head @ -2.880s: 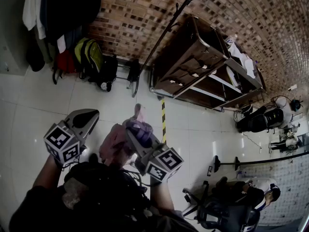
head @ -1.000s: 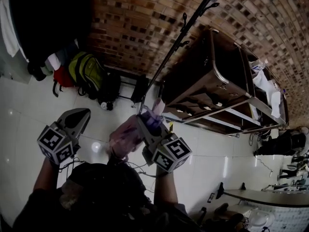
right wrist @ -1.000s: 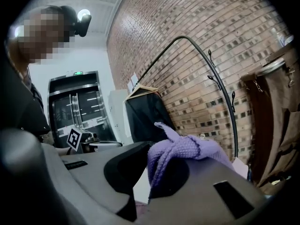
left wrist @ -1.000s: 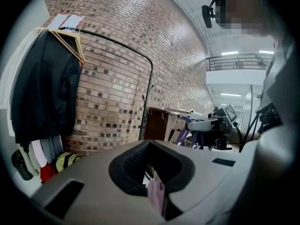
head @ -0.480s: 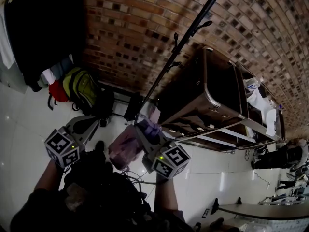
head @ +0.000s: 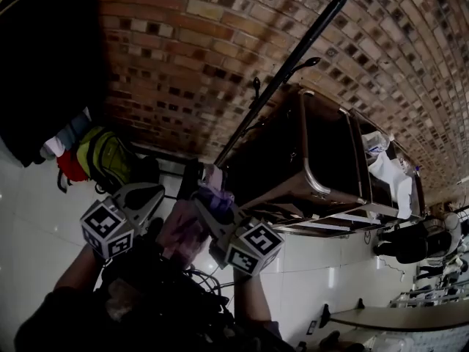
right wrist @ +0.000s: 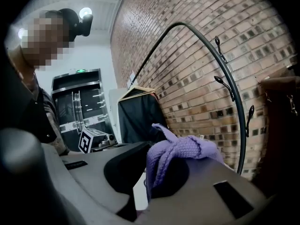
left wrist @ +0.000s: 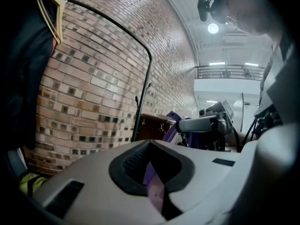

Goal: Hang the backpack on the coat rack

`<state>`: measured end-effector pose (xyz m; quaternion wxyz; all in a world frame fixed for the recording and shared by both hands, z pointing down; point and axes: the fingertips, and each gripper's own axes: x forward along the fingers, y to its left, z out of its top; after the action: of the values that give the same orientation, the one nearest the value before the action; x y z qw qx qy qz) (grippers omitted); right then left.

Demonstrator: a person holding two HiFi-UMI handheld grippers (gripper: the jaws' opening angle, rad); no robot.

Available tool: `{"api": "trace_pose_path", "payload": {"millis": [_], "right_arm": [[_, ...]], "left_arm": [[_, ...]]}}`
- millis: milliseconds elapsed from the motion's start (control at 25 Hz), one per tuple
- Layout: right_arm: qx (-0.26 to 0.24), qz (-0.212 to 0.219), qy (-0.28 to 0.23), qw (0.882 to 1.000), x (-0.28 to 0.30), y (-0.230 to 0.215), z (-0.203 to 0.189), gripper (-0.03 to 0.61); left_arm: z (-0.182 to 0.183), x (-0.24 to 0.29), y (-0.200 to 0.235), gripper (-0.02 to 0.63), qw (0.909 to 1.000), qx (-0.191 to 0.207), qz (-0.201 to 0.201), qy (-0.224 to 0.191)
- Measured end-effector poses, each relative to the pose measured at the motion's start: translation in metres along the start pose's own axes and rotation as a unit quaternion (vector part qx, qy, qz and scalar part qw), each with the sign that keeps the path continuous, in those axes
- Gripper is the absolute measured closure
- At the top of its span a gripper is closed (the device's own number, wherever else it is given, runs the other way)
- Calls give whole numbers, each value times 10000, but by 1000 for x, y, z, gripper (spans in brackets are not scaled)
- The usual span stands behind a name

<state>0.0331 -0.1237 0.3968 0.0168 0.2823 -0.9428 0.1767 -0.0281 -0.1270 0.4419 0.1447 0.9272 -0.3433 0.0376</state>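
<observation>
A pink and purple backpack (head: 182, 232) hangs between my two grippers, low in the head view. My right gripper (head: 210, 205) is shut on its purple knitted strap (right wrist: 182, 150), which bunches over the jaws. My left gripper (head: 149, 195) is closed with a strip of purple fabric (left wrist: 153, 183) of the backpack pinched between its pads. The black coat rack (head: 292, 62) leans up along the brick wall just ahead, its hooks (right wrist: 223, 84) bare. The rack's curved pole (left wrist: 143, 92) also stands ahead in the left gripper view, with the right gripper (left wrist: 202, 124) beside it.
A dark wooden cabinet (head: 326, 149) stands right of the rack. A green backpack (head: 104, 158) and a red bag (head: 69, 169) lie on the floor at the left wall. Dark coats (head: 40, 50) hang above them. White tiled floor (head: 315, 270) lies behind me.
Both grippers have carried the backpack toward the brick wall. The rack and cabinet now sit closer and larger in the head view.
</observation>
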Motion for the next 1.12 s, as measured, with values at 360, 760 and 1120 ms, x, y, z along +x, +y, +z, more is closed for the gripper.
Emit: {"api": "trace_pose_path", "payload": {"millis": [360,760,1120], "right_arm": [[-174,-48,-108,9998,65,-69,59,581],[-338,-209,-246,9989,119,-144,121,581],[-503,-176,-456,9975,143,-188,192,581]], "left_arm": [[46,67,79,601,9997,-84,-207,-16],[87,125,134,601,9990,30,-444,-95],[105,165,172,601,9981,5,-606,-67]]}}
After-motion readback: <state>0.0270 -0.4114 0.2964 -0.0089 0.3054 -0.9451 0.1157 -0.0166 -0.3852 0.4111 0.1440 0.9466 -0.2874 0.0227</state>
